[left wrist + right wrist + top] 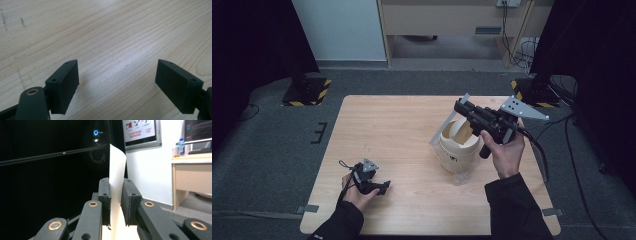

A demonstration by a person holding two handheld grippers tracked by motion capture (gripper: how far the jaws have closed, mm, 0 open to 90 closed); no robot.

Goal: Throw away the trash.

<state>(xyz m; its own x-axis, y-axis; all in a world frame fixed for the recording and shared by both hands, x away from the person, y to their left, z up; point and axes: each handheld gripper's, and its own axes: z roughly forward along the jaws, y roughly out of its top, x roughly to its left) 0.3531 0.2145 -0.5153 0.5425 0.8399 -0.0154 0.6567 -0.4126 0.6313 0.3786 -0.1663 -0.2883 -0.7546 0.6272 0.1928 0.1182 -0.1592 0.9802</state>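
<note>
A lab or office recording room around me: wooden surface (pixel 412 150) on grey carpet, hazard-striped stand bases (pixel 307 91) at upper left and right, cables (pixel 522 50) by a desk, wall poster (pixel 140 131) at upper right.

Bare tabletop (pixel 402 130) beside bin (pixel 458 150)

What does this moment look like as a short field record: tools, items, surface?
right tool: shut on a white sheet, held above the bin
left tool: open, nothing between its jaws, low over the table
bin: cream, round, upright on the table, clear liner draped at its base
sheet position: lifted edge up, lower end at the bin's opening
</note>
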